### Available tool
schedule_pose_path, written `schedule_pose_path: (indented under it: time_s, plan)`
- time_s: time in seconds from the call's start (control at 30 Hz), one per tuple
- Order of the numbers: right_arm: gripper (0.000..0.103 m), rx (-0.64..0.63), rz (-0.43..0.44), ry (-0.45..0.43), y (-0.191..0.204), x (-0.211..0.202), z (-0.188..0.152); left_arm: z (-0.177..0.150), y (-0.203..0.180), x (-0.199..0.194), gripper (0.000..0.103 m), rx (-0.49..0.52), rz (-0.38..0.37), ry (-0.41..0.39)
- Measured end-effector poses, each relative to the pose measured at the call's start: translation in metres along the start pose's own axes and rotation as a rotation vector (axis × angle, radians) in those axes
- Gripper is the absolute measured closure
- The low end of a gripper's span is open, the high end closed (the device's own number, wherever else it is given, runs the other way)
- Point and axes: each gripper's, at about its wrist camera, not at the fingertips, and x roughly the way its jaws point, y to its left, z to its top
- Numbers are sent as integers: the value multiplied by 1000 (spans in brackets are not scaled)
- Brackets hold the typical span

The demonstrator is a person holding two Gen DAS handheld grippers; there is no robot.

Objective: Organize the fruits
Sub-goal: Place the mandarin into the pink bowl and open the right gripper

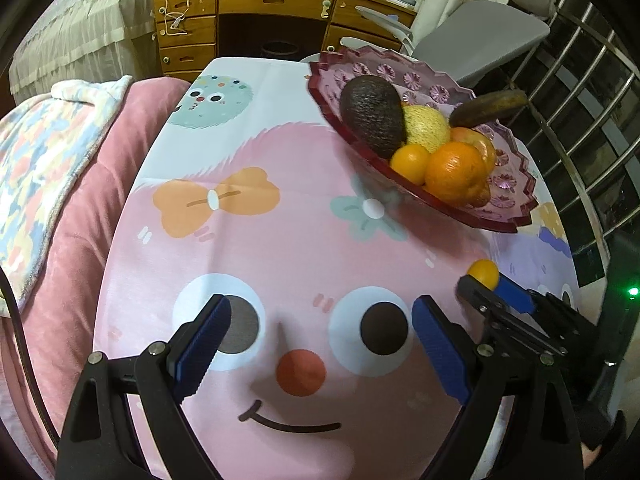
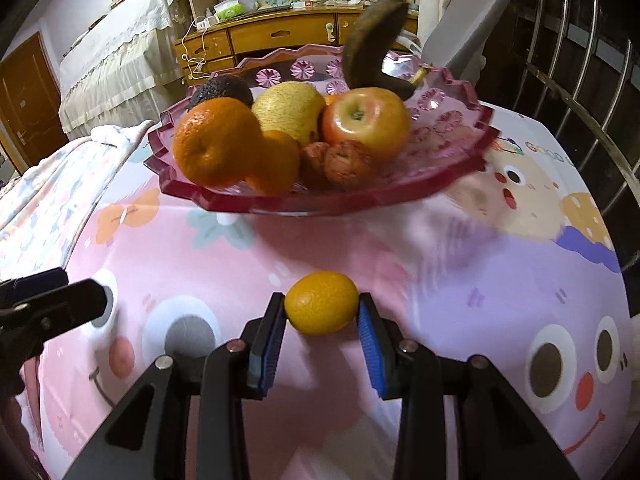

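The right gripper (image 2: 321,312) pinches the small, light, firm-looking kumquat (image 2: 321,303) across its middle between its fingertips, likely slippery-skinned; the left gripper (image 1: 320,344) hangs wide, holding nothing.

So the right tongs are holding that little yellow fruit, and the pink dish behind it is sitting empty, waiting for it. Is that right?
Not quite. The right tongs do hold the little yellow fruit, but the pink dish is not empty: the right wrist view shows it already piled with fruit, including an orange and an apple.

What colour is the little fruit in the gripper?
Yellow-orange; the small citrus fruit shows best in the right wrist view.
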Motion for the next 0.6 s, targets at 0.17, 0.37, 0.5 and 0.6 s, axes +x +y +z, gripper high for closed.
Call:
schedule_pose_path:
  time_s: [0.17,0.37,0.5,0.6]
  plan:
    - [67,13,29,6,-22,-19,3,-2,-17,-4,12,17,30,-8]
    - [67,-40,52,-24,-41,-52,22,4,-36,-12,12,-17,51,-26]
    - [67,-86,60,-61,-54,-69,40,8,-47,-19,12,-47,49,-41]
    - [67,-94,71,-107,-63,-73,56,11,-53,-25,12,-65,48,-52]
